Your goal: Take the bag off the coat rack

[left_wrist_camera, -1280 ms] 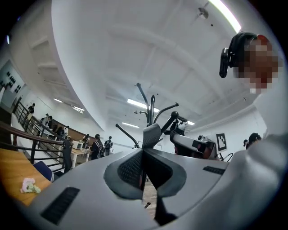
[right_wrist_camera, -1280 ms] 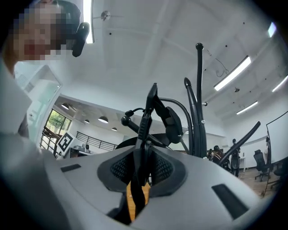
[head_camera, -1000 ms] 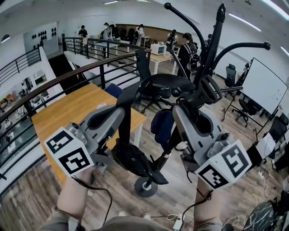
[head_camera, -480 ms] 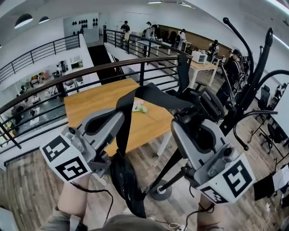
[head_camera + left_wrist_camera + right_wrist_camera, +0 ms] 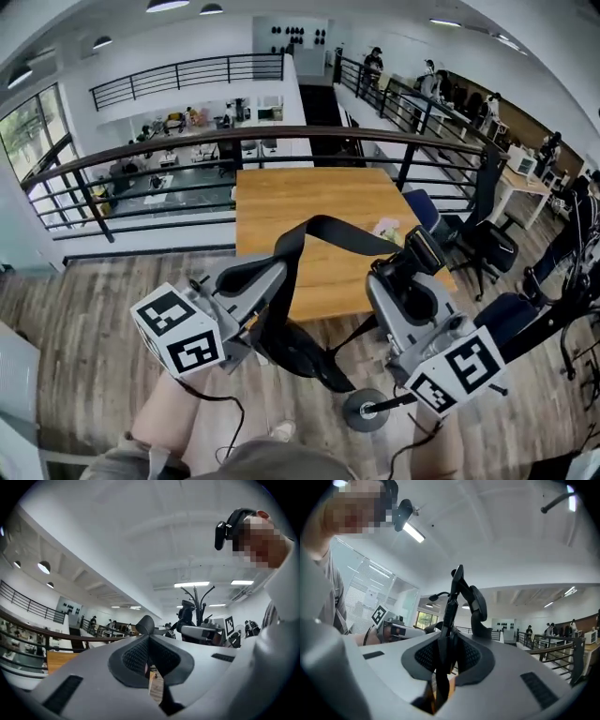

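A black bag (image 5: 302, 352) hangs by its strap (image 5: 330, 227) between my two grippers, off the coat rack. My left gripper (image 5: 281, 273) is shut on the strap's left part, and the right gripper (image 5: 421, 249) is shut on its right part. The coat rack's round base (image 5: 364, 411) stands on the floor at lower right, its pole leaning off to the right edge. In the left gripper view the jaws (image 5: 149, 641) are closed, with a loop of strap (image 5: 145, 623) above them and the rack (image 5: 201, 597) behind. The right gripper view shows the strap (image 5: 453, 601) running up through that gripper (image 5: 449, 652).
A wooden table (image 5: 309, 202) stands straight ahead, with a black railing (image 5: 187, 148) behind it above a lower floor. Black office chairs (image 5: 489, 242) and a blue chair (image 5: 420, 208) stand to the right. Wooden floor lies below.
The view and both grippers have swung left, away from the coat rack toward the wooden table. The bag came along on its strap and now hangs off the rack.
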A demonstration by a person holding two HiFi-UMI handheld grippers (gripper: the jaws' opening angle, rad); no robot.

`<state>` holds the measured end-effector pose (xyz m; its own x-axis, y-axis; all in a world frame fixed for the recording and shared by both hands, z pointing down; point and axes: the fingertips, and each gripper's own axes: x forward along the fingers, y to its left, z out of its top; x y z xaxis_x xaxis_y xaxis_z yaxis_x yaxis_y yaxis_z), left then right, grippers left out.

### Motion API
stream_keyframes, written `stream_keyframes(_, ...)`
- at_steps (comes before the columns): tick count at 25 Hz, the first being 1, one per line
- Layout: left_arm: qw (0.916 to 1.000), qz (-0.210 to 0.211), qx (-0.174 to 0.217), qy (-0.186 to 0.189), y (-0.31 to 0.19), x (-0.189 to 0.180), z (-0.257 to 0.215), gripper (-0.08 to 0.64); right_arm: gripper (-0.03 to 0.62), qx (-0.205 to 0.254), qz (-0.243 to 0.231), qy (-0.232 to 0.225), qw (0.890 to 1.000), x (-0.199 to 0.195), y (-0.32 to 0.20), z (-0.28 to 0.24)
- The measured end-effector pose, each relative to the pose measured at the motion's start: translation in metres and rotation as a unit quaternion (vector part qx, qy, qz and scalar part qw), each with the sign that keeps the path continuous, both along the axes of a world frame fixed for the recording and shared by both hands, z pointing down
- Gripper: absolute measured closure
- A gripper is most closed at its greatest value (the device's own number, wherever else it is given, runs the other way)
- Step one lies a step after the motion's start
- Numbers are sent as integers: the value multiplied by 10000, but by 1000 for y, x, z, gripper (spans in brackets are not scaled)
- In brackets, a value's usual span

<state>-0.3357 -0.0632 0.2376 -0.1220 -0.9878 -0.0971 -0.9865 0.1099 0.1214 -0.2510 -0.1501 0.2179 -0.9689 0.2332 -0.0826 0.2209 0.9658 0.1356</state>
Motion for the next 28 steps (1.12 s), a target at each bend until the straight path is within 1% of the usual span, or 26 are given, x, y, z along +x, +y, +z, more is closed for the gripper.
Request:
stream_keyframes(3, 9988, -416, -237, -79, 17, -8, 17, 545, 520, -154, -207, 199, 9995, -18, 7, 20)
stream_keyframes(7, 9941, -931, -556, -67, 37, -19, 45, 545, 520, -381, -396, 458, 9974, -38, 14, 52)
stream_keyframes(11, 9864, -1339, -958, -7, 57, -27, 81, 545, 520, -489, -530, 835, 9939, -53, 21, 92)
stream_keyframes(14, 9801, -1563, -1212, 176, 72, -30, 111, 545, 520, -548, -587, 1174, 9898, -61, 25, 123)
stream_keyframes(17, 9728, -1787, -1433, 332, 87, -34, 138, 545, 520, -711, -647, 1455, 9847, -67, 29, 148)
stream_keyframes(19, 9690, -1891, -1550, 363, 95, -34, 151, 545, 520, -769, -669, 1591, 9820, -68, 33, 161)
stream_keyframes(24, 9626, -1993, -1763, 517, 107, -30, 176, 545, 520, -795, -701, 1809, 9778, -68, 42, 182)
stream_keyframes(28, 9616, -1982, -1800, 605, 105, -30, 181, 545, 520, -748, -639, 1812, 9785, -66, 38, 183)
